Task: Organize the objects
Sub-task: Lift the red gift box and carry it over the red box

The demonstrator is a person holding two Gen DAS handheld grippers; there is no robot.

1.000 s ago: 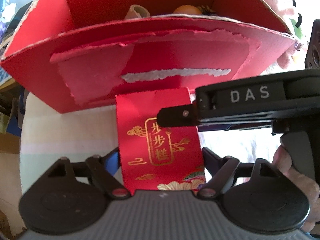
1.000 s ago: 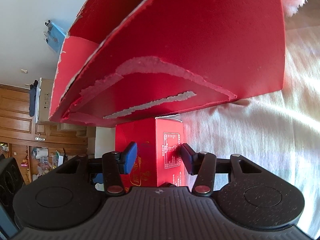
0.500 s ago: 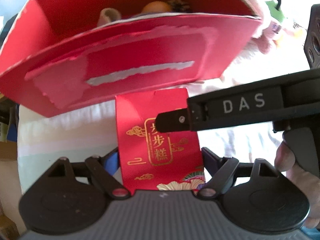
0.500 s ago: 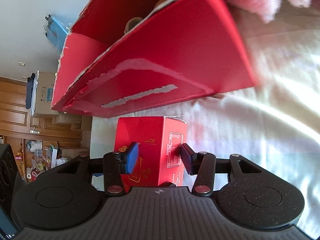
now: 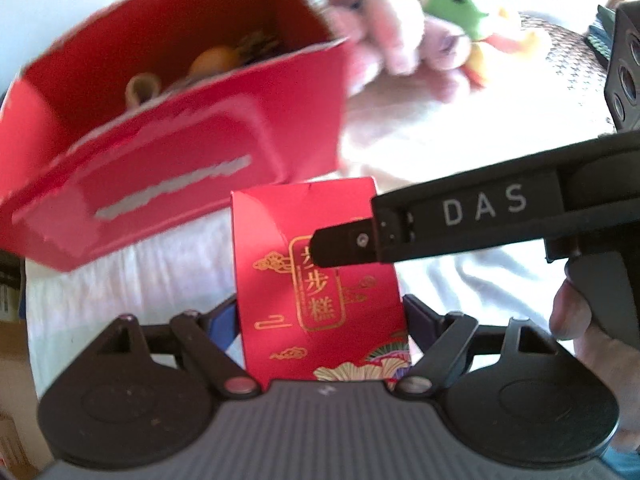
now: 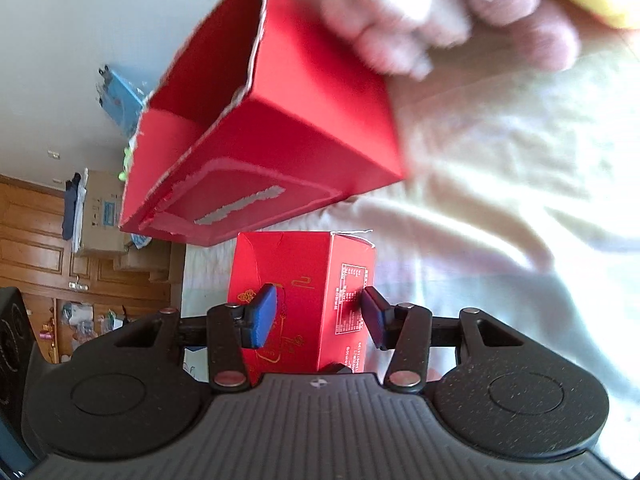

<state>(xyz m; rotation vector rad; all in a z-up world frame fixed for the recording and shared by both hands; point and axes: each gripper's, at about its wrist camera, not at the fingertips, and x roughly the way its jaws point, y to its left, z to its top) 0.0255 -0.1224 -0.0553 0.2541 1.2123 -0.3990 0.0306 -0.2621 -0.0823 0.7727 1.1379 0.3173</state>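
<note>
Small red carton (image 5: 320, 280) clamped by both grippers' fingers; left view alone shows open box (image 5: 168, 152) contents, right view carton's printed side

wooden cabinets (image 6: 36, 240) behind a cardboard carton (image 6: 102, 212).

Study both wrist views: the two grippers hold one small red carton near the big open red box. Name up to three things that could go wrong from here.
1. Both the left gripper and right gripper clamp the same carton; unequal pulls could crush or twist it.
2. The open box already holds items, so the carton may land on them or catch its torn rim.
3. The plush toys lie beside the box and could be knocked.
</note>
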